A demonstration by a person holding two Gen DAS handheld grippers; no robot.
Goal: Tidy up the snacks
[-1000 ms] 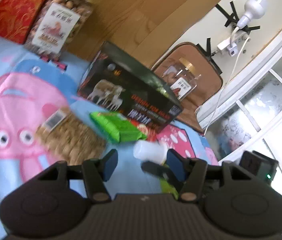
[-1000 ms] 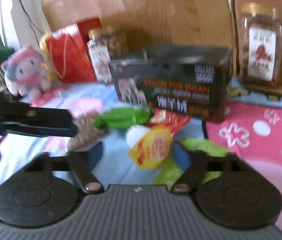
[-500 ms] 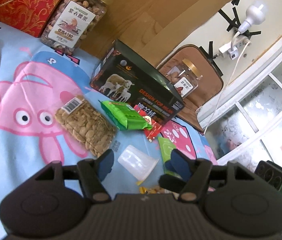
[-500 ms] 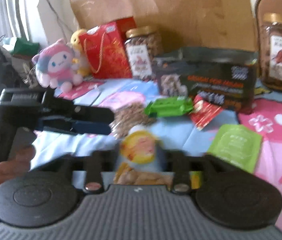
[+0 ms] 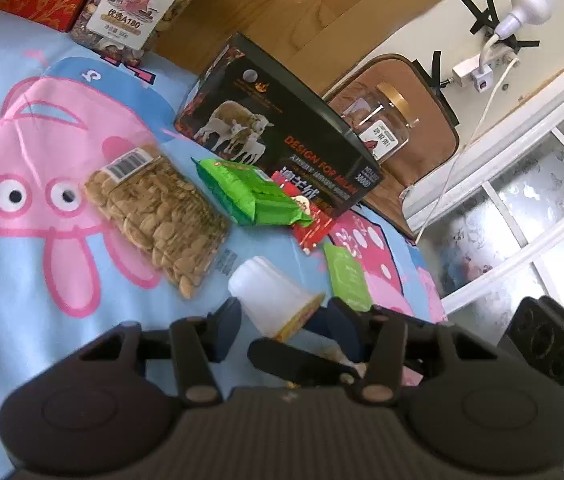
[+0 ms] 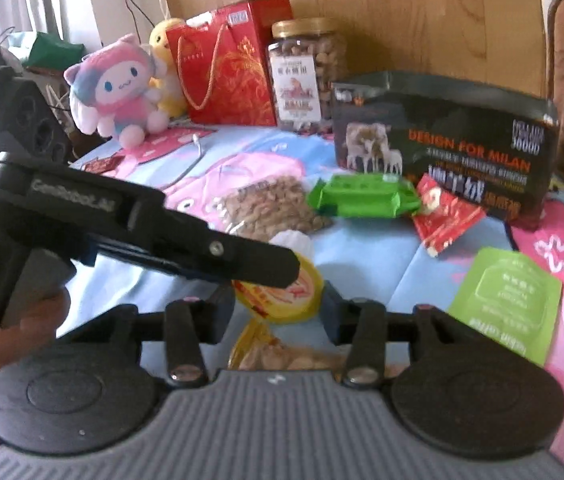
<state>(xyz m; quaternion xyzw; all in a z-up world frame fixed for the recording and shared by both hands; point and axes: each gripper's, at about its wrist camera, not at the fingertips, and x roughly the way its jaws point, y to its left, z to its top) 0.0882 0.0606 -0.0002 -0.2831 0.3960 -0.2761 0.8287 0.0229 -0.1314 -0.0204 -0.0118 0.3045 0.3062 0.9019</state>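
Snack cup (image 5: 274,304), white with a yellow foil lid, lies tipped on its side right between the fingers of the left claw (image 5: 286,332). The right claw (image 6: 278,314) comes at it from the other side, so the lid sits between its fingers too. Both claws are closing on the cup; whether either one's pads already bite, I cannot tell.

It looks like the pick-up step, with the cup contested by two grips. The next move, I'd judge, calls for one claw to take firm hold of the slippery tapered body and the other to let go, before the cup is carried to wherever the snacks are gathered.

Just under the right claw lies a yellow packet (image 6: 266,352). Ahead of the left claw are a clear bag of seeds (image 5: 158,220), a green packet (image 5: 250,196), a red sachet (image 5: 314,224) and, off to its right, a pale green sachet (image 5: 346,276). Beyond them stand a dark box (image 5: 282,140) and a nut jar (image 5: 142,4). All rest on a blue cartoon-pig sheet (image 5: 22,280), backed by a wooden board (image 5: 302,8), with a plush toy (image 6: 122,88) and a red gift bag (image 6: 230,64) at the far end.
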